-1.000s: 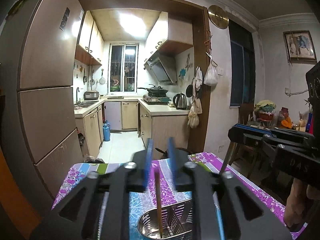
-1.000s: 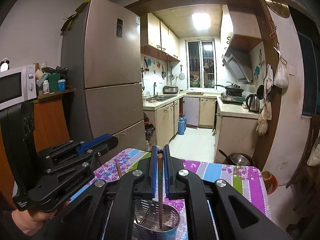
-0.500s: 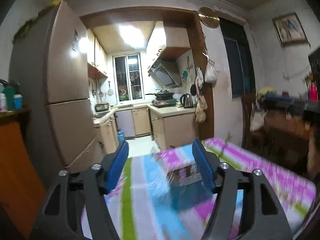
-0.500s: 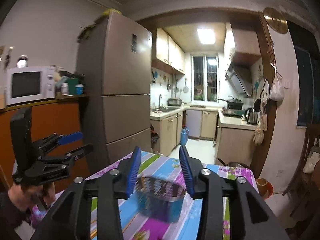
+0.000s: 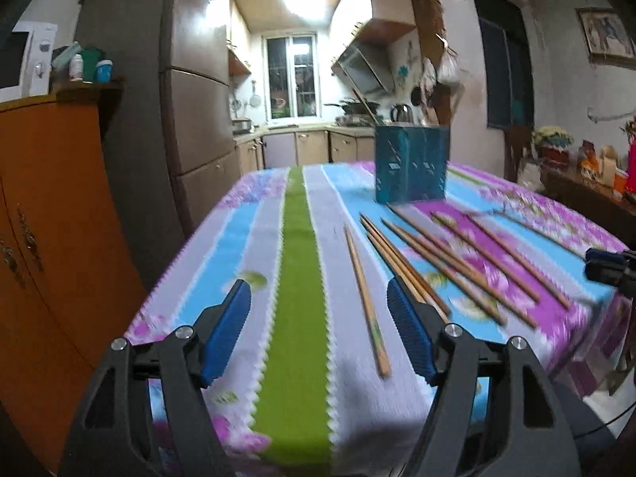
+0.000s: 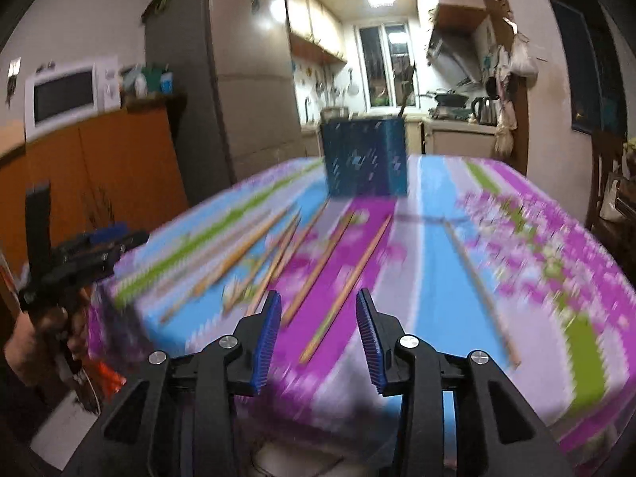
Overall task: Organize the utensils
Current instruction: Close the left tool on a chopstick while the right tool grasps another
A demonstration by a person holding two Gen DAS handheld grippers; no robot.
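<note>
Both tongs, left (image 5: 318, 330) and right (image 6: 318, 338), gape empty above the worktop (image 5: 294, 278). Wooden chopsticks (image 5: 363, 286) lie scattered before the blue holder (image 5: 411, 163). Best to straddle one chopstick squarely, mid-length, before closing.

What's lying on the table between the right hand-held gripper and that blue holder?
Loose wooden chopsticks on the striped tablecloth, between the right hand-held gripper and the blue holder; the right wrist view shows it.

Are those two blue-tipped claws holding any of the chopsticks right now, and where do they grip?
Nothing is held. The left gripper and right gripper are both open and empty; the chopsticks lie loose on the table.
</note>
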